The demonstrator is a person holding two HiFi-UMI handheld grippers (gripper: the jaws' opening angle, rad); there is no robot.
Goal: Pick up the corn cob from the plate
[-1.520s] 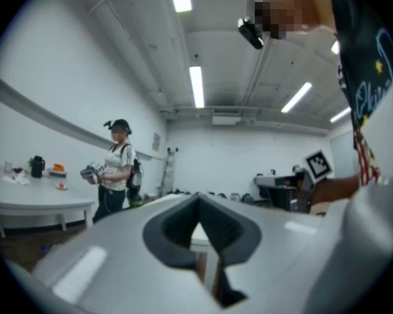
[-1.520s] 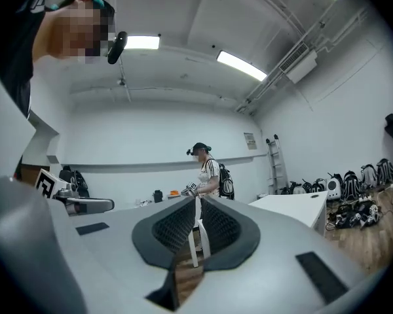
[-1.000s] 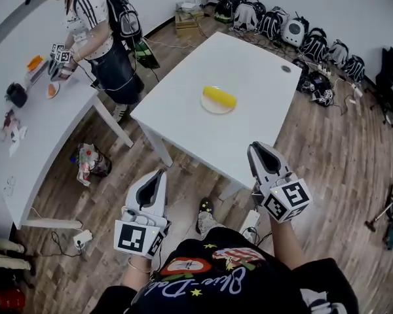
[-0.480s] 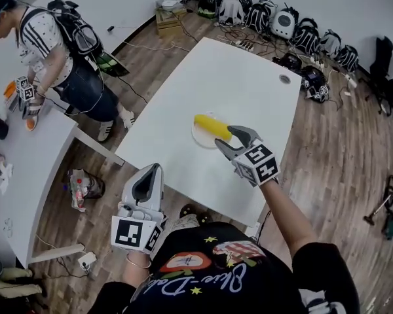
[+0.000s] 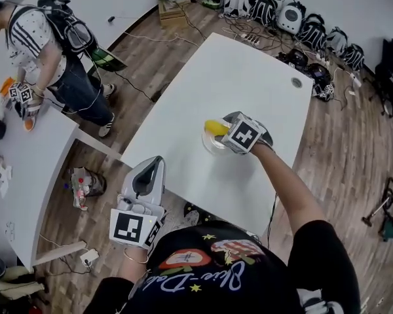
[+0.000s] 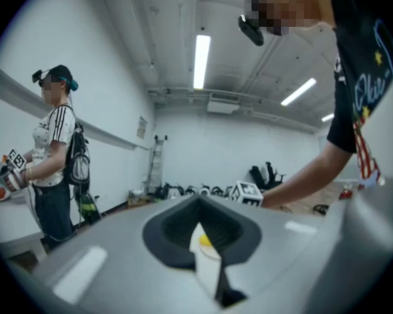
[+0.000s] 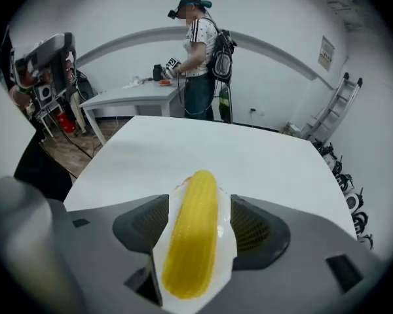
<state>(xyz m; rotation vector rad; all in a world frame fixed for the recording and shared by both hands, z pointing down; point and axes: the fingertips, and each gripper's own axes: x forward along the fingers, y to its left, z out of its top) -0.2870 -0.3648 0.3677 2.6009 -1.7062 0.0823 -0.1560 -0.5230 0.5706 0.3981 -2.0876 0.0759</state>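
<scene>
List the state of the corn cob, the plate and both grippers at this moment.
corn cob: lying on the plate, not gripped.
plate: flat on the white table, carrying the corn cob.
right gripper: jaws opening, one on each side of the corn cob, pads not pressing on it.
left gripper: jaws together, empty, held short of the table.

I'm looking into a bare recording lab: plain white rectangular tables point(image 5: 249, 70) on a brown wood-plank floor point(image 5: 354, 156), a row of black and grey backpacks point(image 5: 291, 19) along the white wall, long fluorescent ceiling tubes point(image 6: 201, 61), and another backpack-wearing person point(image 5: 42, 34) working at the neighbouring table.
</scene>
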